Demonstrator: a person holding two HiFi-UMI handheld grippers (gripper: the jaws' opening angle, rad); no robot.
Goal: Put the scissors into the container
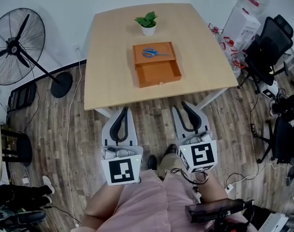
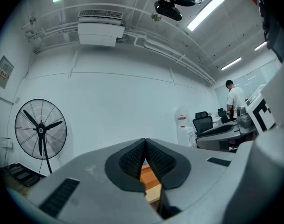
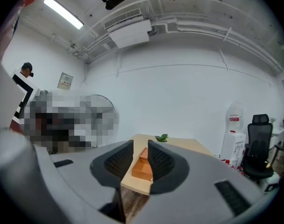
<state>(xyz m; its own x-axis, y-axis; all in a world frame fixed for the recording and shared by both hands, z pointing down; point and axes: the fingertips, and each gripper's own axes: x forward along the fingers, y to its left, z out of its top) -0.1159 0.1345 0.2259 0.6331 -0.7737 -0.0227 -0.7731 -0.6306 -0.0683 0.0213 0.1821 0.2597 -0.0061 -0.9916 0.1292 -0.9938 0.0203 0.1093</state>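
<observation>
**A:** Where do you stand on the task?

**B:** Right at the start, by the look of it. The light wooden table [image 1: 113,81] is well ahead of you, and both tools hang short of its near edge. On it sits the orange wooden box [image 1: 154,61] with its drawer [image 1: 160,83] pulled out towards you, and nothing shows inside. The blue-handled scissors [image 1: 154,52] lie flat on the box's top, just behind the open drawer, and nothing is touching them.

**A:** And the tools?

**B:** Your left gripper [image 1: 123,111] has its jaws pressed together at the tips, with nothing between them. Your right gripper [image 1: 184,108] has its jaws a narrow gap apart, also empty, and the box shows through the slot. So everything is left to do: reach in, pick the scissors up, and lower them into the drawer.

**A:** Any writing you can read?

**B:** None. The water dispenser [image 3: 233,141] off to your right carries red labels, too small to make out. The small wall notice [image 3: 64,80] is a blur. The marker cubes [image 1: 122,170] bear black-and-white square patterns only, no words.
</observation>
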